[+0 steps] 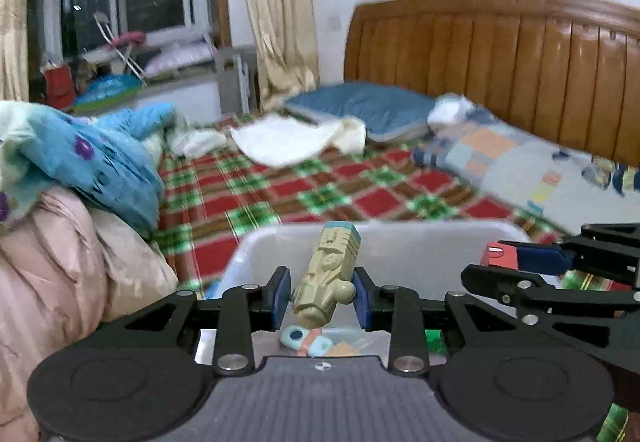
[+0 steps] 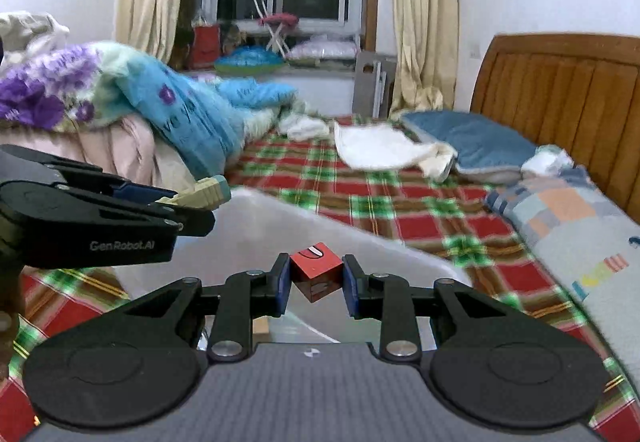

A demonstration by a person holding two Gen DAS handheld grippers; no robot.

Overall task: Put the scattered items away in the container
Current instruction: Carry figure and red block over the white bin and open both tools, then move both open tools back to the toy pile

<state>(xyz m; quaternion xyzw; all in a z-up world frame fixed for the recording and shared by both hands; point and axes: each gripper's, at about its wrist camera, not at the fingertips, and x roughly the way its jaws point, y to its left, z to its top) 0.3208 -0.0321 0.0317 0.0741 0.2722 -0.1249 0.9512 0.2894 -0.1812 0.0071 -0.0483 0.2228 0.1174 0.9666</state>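
My left gripper [image 1: 322, 292] is shut on a beige carved figure toy [image 1: 327, 274] with a blue-grey top, held upright over the translucent white container [image 1: 420, 238]. Small toys [image 1: 308, 340] lie inside the container below it. My right gripper [image 2: 313, 284] is shut on a red cube [image 2: 316, 270] with a white mark, held over the same container [image 2: 280, 222]. The right gripper [image 1: 520, 262] shows at the right of the left wrist view with the red cube [image 1: 500, 254]. The left gripper [image 2: 188, 202] shows at the left of the right wrist view with the beige toy [image 2: 204, 194].
The container sits on a bed with a red and green plaid sheet [image 1: 280, 194]. A pile of blue and pink quilts [image 1: 80, 202] lies to the left. A blue pillow [image 1: 372, 106], white cloth [image 1: 288, 138], patchwork blanket [image 1: 520, 158] and wooden headboard [image 1: 500, 54] lie beyond.
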